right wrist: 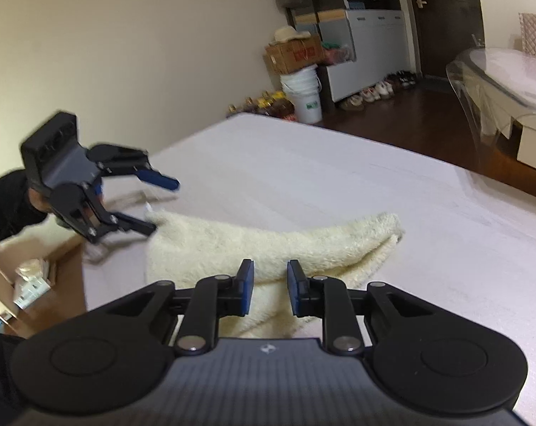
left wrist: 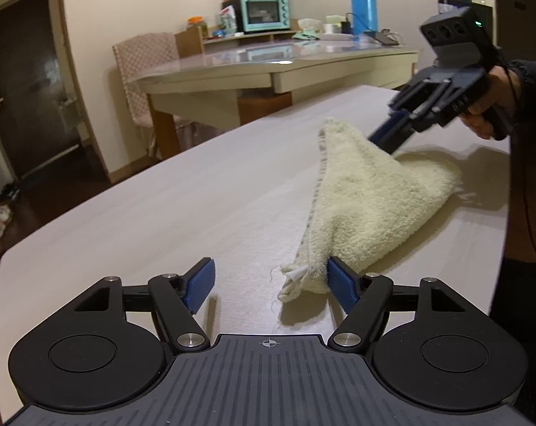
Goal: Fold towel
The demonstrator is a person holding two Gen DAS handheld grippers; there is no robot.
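A cream terry towel point(left wrist: 374, 195) lies bunched in a loose, rumpled fold on the pale table point(left wrist: 161, 213). My left gripper point(left wrist: 271, 284) is open wide, and the towel's near corner lies between its fingers, close against the right blue pad point(left wrist: 342, 284). My right gripper point(left wrist: 392, 145), held by a hand, points down onto the towel's far side. In the right wrist view, the right gripper point(right wrist: 271, 285) has a narrow gap between its pads over the towel point(right wrist: 268, 241), and neither pad presses on it. The left gripper point(right wrist: 165, 206) stands open at the towel's left corner.
A second, glass-topped table point(left wrist: 268, 60) behind carries a teal oven point(left wrist: 266, 12) and a blue flask point(left wrist: 364, 0), with a padded chair point(left wrist: 143, 67) beside it. Past the table's left edge sits an open cardboard box point(right wrist: 26, 284). A white bucket point(right wrist: 303, 92) and shoes stand by the far wall.
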